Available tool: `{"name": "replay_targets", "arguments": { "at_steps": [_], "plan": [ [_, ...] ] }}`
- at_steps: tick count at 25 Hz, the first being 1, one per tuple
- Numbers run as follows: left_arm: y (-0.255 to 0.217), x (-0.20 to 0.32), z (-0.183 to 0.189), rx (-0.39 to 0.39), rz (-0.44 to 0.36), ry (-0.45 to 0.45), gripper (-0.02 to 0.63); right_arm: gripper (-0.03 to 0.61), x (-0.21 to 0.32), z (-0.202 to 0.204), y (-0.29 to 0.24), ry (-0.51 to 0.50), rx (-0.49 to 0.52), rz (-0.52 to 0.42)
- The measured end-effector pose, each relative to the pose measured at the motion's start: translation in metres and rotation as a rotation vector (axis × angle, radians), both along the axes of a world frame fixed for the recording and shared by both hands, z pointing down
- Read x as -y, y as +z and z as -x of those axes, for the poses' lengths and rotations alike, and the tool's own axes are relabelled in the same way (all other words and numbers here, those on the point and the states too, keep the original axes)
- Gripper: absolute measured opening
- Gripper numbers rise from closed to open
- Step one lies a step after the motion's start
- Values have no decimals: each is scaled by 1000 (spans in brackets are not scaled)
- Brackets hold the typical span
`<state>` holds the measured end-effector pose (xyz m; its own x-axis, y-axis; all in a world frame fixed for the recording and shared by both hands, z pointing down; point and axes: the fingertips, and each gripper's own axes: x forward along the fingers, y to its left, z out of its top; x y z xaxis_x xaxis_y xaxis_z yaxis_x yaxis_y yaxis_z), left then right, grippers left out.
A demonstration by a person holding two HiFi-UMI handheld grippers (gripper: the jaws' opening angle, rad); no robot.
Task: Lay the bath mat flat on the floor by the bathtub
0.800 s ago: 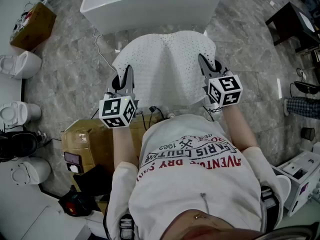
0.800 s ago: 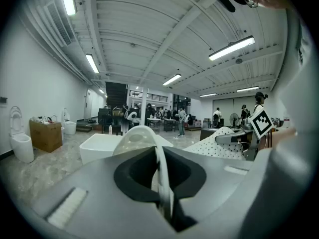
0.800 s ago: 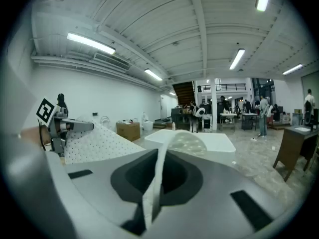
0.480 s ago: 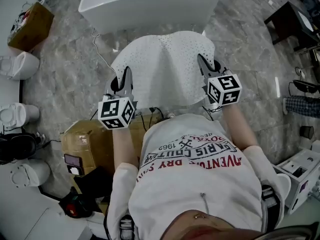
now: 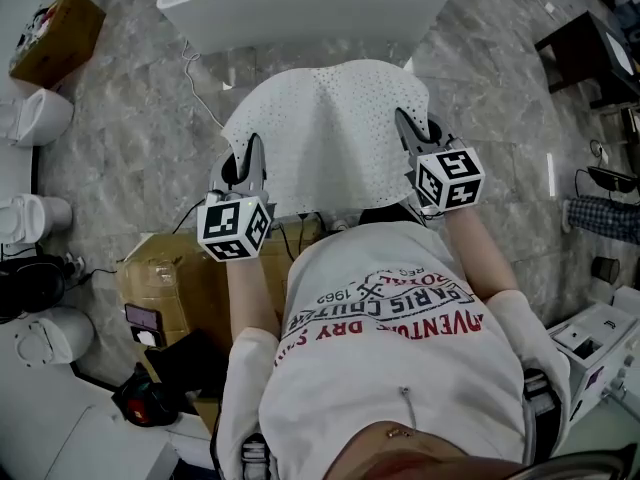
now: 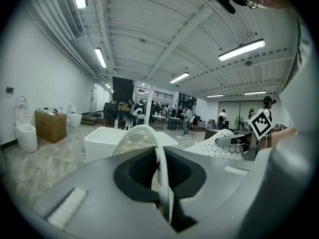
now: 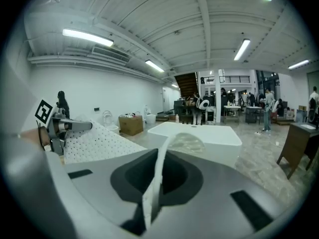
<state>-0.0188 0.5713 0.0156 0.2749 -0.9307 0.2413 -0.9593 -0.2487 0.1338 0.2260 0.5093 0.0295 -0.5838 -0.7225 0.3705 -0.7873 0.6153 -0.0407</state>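
Note:
A white perforated bath mat (image 5: 330, 138) hangs stretched between my two grippers, above the grey marble floor and in front of the white bathtub (image 5: 300, 3). My left gripper (image 5: 256, 150) is shut on the mat's near left edge, which shows as a thin white strip (image 6: 160, 178) pinched between its jaws. My right gripper (image 5: 402, 126) is shut on the near right edge, and the mat's edge (image 7: 152, 193) rises from its jaws too. From the right gripper view the mat (image 7: 94, 141) spreads toward the left gripper (image 7: 67, 126). The tub (image 6: 107, 141) (image 7: 199, 133) stands just ahead.
A cardboard box (image 5: 170, 288) with a cable lies on the floor at my left. Toilets (image 5: 35, 118) line the left wall, beside another box (image 5: 55, 38). A dark table (image 5: 590, 53) stands far right. A white cord (image 5: 200, 88) trails on the floor by the tub.
The mat and both grippers hold almost the same pose. The view has shifted slightly, with the tub a little higher in the picture.

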Motion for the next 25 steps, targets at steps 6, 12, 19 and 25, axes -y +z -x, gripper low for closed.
{"name": "replay_targets", "arguments": {
  "at_steps": [6,12,19,25],
  "plan": [
    [14,31,8,8,41,-37,18,18,42,12,18,-39,9,41],
    [37,99,27,15,94,-82,18,18,123,34,44,-86,16,88],
    [61,217,55,1,183,-131,18,18,247,48,79,-110,4,187],
    [94,326,67,28,222,-117,18,18,343,54,116,-99,-21,247]
  ]
}}
